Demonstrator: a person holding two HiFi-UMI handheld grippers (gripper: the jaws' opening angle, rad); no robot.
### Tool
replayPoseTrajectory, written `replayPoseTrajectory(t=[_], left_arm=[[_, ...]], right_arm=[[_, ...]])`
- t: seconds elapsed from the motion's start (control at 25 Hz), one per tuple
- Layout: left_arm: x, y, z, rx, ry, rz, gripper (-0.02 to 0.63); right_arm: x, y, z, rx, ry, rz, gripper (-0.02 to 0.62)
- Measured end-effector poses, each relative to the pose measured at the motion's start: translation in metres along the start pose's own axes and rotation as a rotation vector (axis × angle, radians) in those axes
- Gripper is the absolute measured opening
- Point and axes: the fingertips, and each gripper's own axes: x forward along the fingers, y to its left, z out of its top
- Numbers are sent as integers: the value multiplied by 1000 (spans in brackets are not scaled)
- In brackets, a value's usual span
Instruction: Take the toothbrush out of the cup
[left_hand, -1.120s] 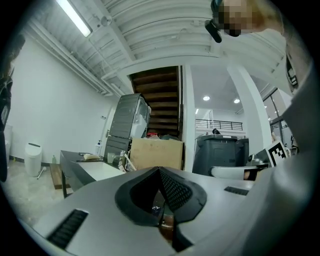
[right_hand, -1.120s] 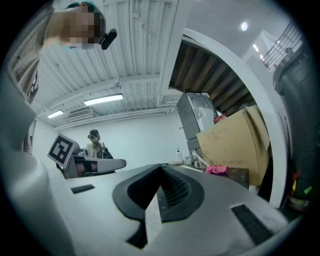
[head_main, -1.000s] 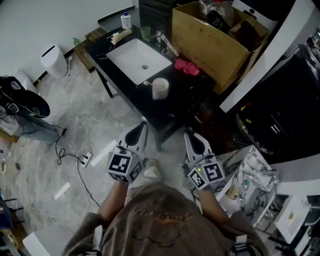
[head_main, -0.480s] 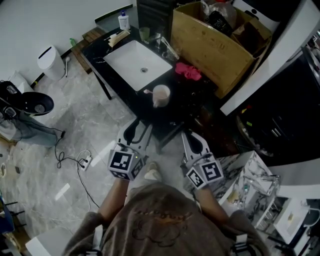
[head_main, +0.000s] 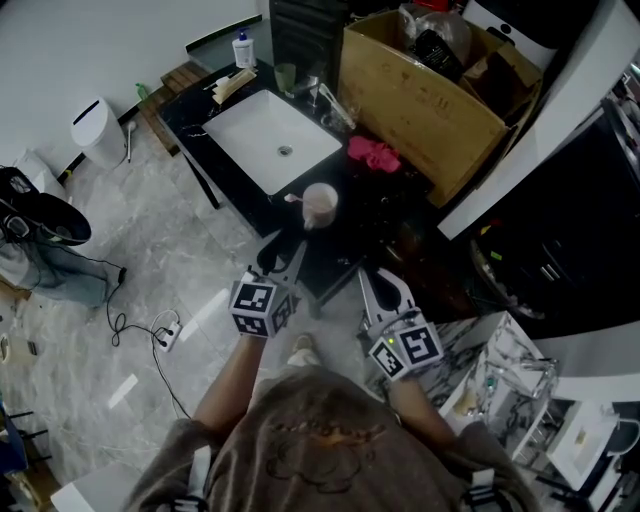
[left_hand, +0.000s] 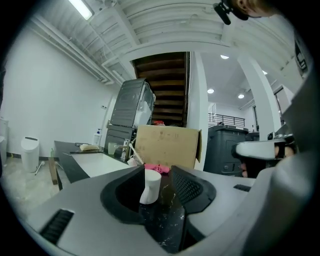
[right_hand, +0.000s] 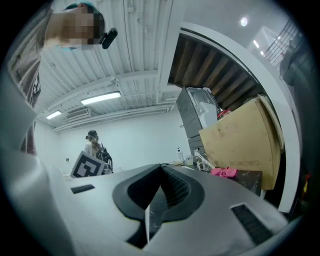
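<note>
– So, the left gripper (head_main: 283, 255)?
– Its jaws have just been opening, and nothing is between them. The cup (head_main: 321, 203) stands just ahead, with the toothbrush (head_main: 290, 198) poking out.
– Right gripper (right_hand: 161, 169)?
– Jaws together and empty, with the cup ahead-left.

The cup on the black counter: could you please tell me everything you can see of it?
The cup is a plain cream-white tumbler, matte, narrower at the foot than at the rim. It stands upright on the black marbled counter, near its front edge, beside the white sink and short of the pink cloth. A pale stick, likely the toothbrush, pokes out over its rim toward the sink. Otherwise only the counter touches it.
</note>
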Motion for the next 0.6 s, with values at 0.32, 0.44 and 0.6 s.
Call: replayPoseTrajectory(t=[0.32, 0.44, 0.6], left_arm=[[58, 26, -18, -27, 53, 14, 158], [72, 33, -26, -36, 78, 31, 158], [84, 39, -31, -54, 80, 48, 158]], right_arm=[[7, -9, -3, 7, 10, -10, 6], [9, -14, -5, 11, 18, -14, 6], [14, -17, -7, 13, 24, -11, 6]])
